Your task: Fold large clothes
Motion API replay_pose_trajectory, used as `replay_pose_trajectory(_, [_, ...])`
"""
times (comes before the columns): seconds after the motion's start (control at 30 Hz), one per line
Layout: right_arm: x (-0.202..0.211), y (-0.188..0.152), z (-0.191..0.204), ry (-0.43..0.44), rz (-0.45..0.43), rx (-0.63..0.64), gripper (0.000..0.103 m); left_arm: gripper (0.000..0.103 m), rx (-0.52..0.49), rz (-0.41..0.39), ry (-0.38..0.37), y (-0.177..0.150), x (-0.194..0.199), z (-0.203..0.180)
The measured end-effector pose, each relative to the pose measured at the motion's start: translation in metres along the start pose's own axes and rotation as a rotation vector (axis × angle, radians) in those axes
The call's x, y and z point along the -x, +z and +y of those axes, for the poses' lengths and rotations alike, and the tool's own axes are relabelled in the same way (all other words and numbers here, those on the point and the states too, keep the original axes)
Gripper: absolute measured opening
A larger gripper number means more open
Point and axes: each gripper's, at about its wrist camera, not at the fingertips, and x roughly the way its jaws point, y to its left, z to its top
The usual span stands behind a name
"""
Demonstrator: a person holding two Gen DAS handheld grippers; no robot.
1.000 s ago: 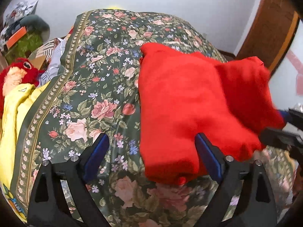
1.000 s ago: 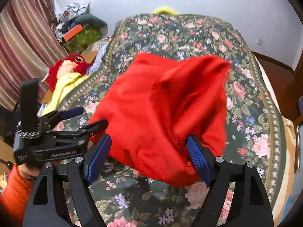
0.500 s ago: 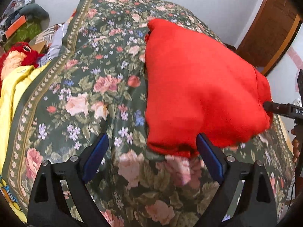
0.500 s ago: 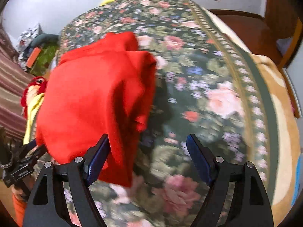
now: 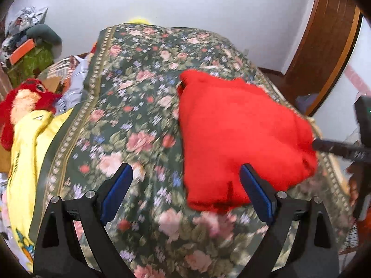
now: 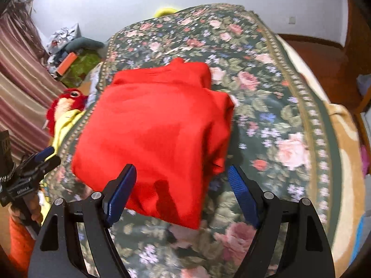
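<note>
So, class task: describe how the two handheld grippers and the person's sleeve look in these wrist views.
Each gripper, left and right, has two black forked fingers with silver bolts and blue ribbed pads. Seen from the right wrist view, the left gripper's black body bears small white lettering. The sleeve below it is orange.

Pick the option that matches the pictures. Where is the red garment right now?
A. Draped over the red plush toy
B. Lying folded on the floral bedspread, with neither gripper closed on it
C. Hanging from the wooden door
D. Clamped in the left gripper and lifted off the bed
B: the red garment lies in a folded stack on the floral bedspread, and the left gripper and right gripper both stand open.
</note>
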Motion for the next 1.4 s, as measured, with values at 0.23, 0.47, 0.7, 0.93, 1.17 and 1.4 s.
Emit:
replay_pose_trajectory(0.23, [-0.04, 0.01, -0.019, 0.023, 0.111, -0.074, 0.079, 0.094, 0.07, 0.165, -0.143, 0.022, -0.061, 0.001])
replay_pose_trajectory(0.47, [-0.064, 0.016, -0.021, 0.098, 0.183, -0.051, 0.079, 0.094, 0.204, 0.267, -0.317, 0.024, -0.108, 0.009])
replay_pose_trajectory(0.7, [-0.077, 0.028, -0.018, 0.161, 0.203, -0.078, 0.082, 0.095, 0.24, 0.359, -0.376, 0.032, -0.143, 0.0])
replay_pose_trajectory(0.93, [-0.09, 0.034, -0.005, 0.223, 0.218, -0.069, 0.08, 0.092, 0.244, 0.359, -0.389, 0.037, -0.151, -0.006])
replay_pose_trajectory(1.17, [-0.088, 0.031, 0.006, 0.266, 0.236, -0.089, 0.043, 0.071, 0.206, 0.289, -0.347, 0.03, -0.13, -0.009])
replay_pose_trajectory(1.4, [-0.069, 0.041, 0.035, 0.277, 0.207, -0.044, 0.03, 0.051, 0.148, 0.225, -0.339, 0.039, -0.086, -0.01])
